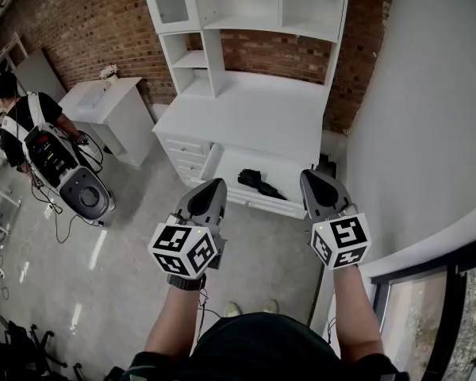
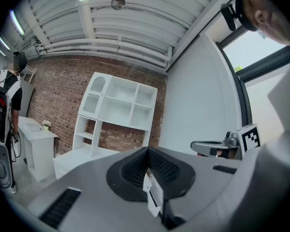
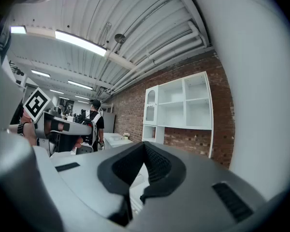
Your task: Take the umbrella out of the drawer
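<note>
A black folded umbrella [image 1: 259, 182] lies in the open bottom drawer [image 1: 263, 205] of a white desk [image 1: 246, 113] with a shelf unit on top. Both grippers are held level in front of the drawer, above the floor and apart from the umbrella. My left gripper [image 1: 215, 184] hangs to the left of the umbrella and is shut on nothing, its jaws meeting at the tip [image 2: 147, 151]. To the umbrella's right, my right gripper [image 1: 312, 175] is also shut and empty [image 3: 144, 145]. The umbrella is hidden in both gripper views.
The white shelf unit [image 2: 118, 110] stands against a brick wall [image 1: 79, 30]. A white wall [image 1: 428, 109] runs along the right, with a window [image 1: 428, 324] near my feet. At the left stand a person [image 1: 20, 113], a grey machine [image 1: 71, 177] and a small white table [image 1: 111, 105].
</note>
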